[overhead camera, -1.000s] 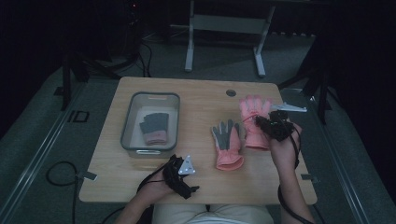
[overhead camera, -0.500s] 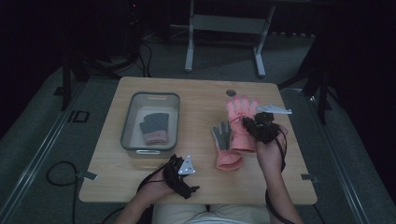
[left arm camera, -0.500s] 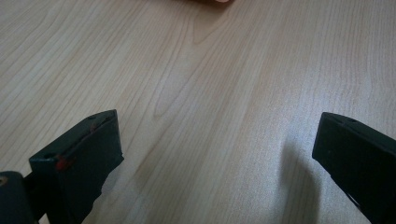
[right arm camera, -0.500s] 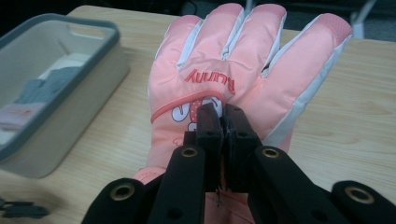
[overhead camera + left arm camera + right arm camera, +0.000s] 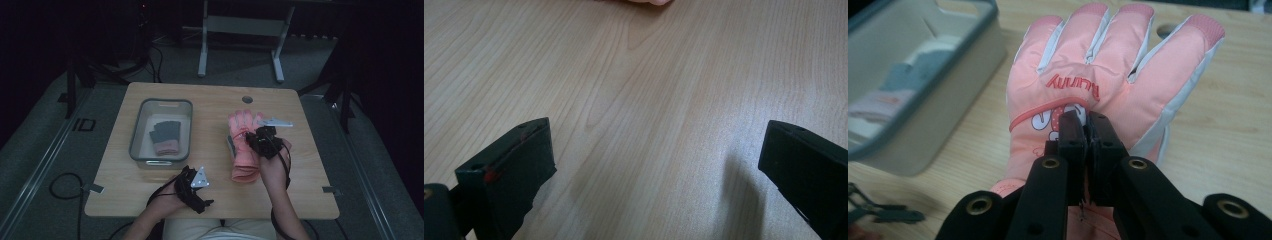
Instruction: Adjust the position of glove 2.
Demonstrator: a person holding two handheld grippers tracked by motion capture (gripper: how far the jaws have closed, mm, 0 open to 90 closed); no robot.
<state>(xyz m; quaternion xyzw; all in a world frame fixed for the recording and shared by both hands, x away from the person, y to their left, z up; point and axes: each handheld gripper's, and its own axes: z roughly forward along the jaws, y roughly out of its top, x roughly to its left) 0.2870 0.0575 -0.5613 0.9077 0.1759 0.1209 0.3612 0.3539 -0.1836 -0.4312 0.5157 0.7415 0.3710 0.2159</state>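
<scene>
Right gripper view shows the right gripper (image 5: 1087, 131) with its two black jaws pressed together on a pinch of fabric at the back of a pink glove (image 5: 1108, 65). The glove's fingers fan out beyond the fingertips, and a grey bin (image 5: 923, 80) sits off to one side of them, with a dark glove inside it. From the high view, the pink glove (image 5: 243, 145) lies on top of a second glove (image 5: 231, 146) on the wooden table (image 5: 210, 110), and only a grey edge of that lower one peeks out.

The grip looks shallow, taking only a small fold of slick cloth, so the glove may slip free if lifted quickly. The lower glove could also drag along and fall short of the bin.

Left gripper view shows the left gripper (image 5: 651, 165) with its jaws wide apart over bare wood, nothing between them, resting near the table's front edge.
</scene>
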